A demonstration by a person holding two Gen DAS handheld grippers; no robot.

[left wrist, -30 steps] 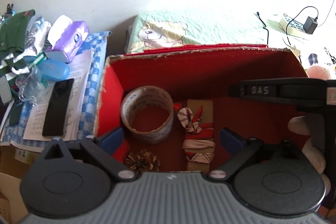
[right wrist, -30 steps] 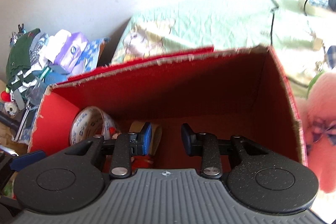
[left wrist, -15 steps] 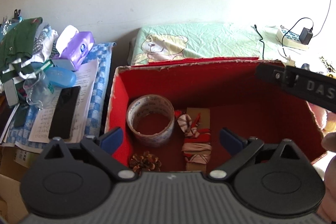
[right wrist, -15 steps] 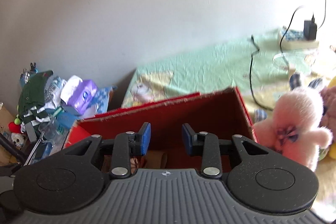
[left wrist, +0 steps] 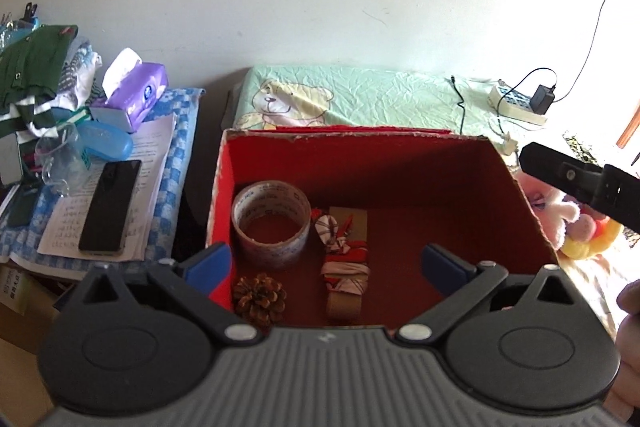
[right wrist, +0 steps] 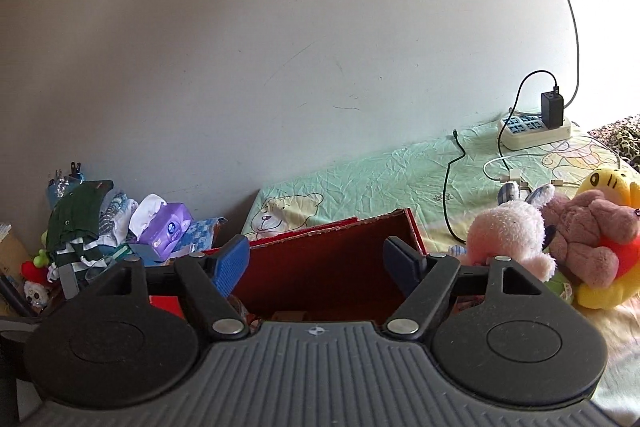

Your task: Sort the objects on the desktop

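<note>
A red cardboard box (left wrist: 400, 163) holds a roll of clear tape (left wrist: 271, 217), a pine cone (left wrist: 259, 297) and a card wound with red-and-white ribbon (left wrist: 346, 263). My left gripper (left wrist: 325, 261) is open and empty, hovering above the box's near edge. My right gripper (right wrist: 316, 263) is open and empty, raised above the box (right wrist: 332, 267) and facing the wall; its body shows at the right of the left wrist view (left wrist: 580, 183). Plush toys (right wrist: 560, 243) lie right of the box.
Left of the box, a blue checked cloth (left wrist: 176, 147) carries papers, a black phone (left wrist: 110, 205), a purple tissue pack (left wrist: 134, 95), a blue case and folded clothes (left wrist: 32, 67). A green bear-print sheet (left wrist: 360, 95) with a power strip (right wrist: 534, 131) and cables lies behind.
My right gripper rose out of the box, tilted up toward the wall and opened wider. My left gripper pulled back and up a little, staying open.
</note>
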